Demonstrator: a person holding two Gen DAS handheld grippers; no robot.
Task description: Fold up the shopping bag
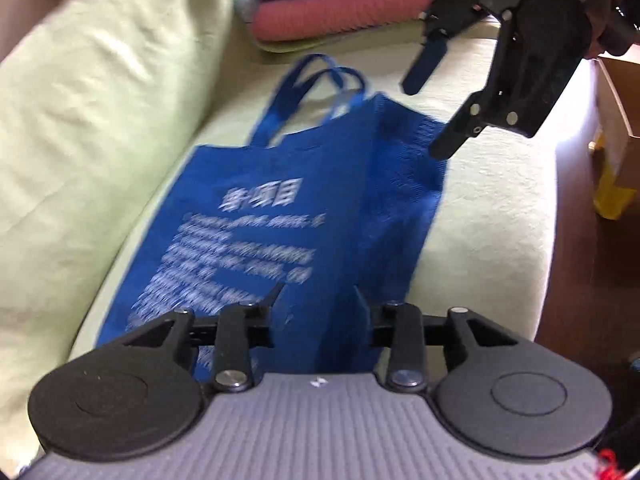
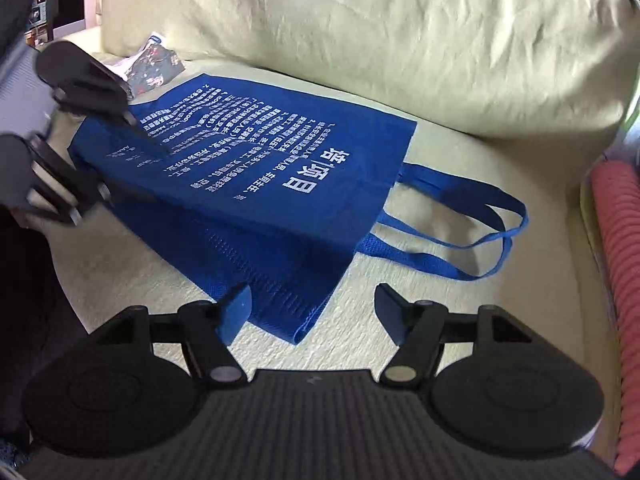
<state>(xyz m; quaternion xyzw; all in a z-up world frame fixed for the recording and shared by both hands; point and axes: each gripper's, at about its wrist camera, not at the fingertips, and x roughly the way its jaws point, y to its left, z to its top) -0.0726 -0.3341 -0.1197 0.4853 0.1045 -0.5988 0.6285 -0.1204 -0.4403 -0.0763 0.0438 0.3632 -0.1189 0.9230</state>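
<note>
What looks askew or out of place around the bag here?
Little. The bag lies flat on the sofa, printed side up, but its handles splay loosely to one side and its near side gusset sticks out unflattened. Both grippers, left and right, are open and hold nothing.

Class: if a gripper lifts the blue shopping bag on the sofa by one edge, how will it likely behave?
The blue shopping bag will probably droop: it lies flat and creased on the sofa cushion. It looks empty, so likely light. Its loose handles would likely dangle.
</note>
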